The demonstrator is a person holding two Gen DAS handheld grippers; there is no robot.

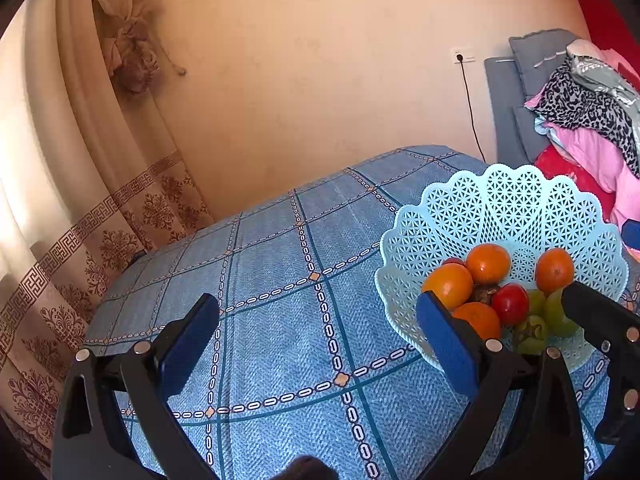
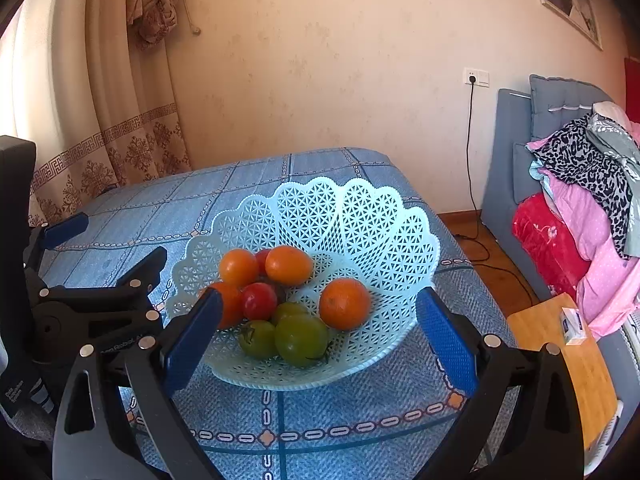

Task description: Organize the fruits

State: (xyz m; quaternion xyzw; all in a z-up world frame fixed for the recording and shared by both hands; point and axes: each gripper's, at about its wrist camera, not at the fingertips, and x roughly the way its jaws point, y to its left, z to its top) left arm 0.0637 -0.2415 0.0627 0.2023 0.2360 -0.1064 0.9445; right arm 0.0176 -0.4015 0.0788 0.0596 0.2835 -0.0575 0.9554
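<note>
A pale blue lattice fruit basket (image 2: pixel 320 200) (image 1: pixel 508 184) stands on the table. It holds several oranges (image 2: pixel 344 304) (image 1: pixel 488 264), a red tomato (image 2: pixel 259 301) (image 1: pixel 510 304) and green tomatoes (image 2: pixel 301 339) (image 1: pixel 530 334). My right gripper (image 2: pixel 320 340) (image 1: pixel 598 260) is open, its blue pads either side of the basket's near rim, with nothing held. My left gripper (image 1: pixel 320 344) (image 2: pixel 125 236) is open too, over bare cloth just left of the basket. Its right finger (image 1: pixel 448 344) hides part of one orange.
A blue checked cloth (image 1: pixel 280 280) covers the table up to the far wall. A patterned curtain (image 1: pixel 100 240) hangs at the left. At the right are a grey sofa piled with clothes (image 2: pixel 580 200) and a wooden side table (image 2: pixel 560 352) with a small box (image 2: pixel 574 322).
</note>
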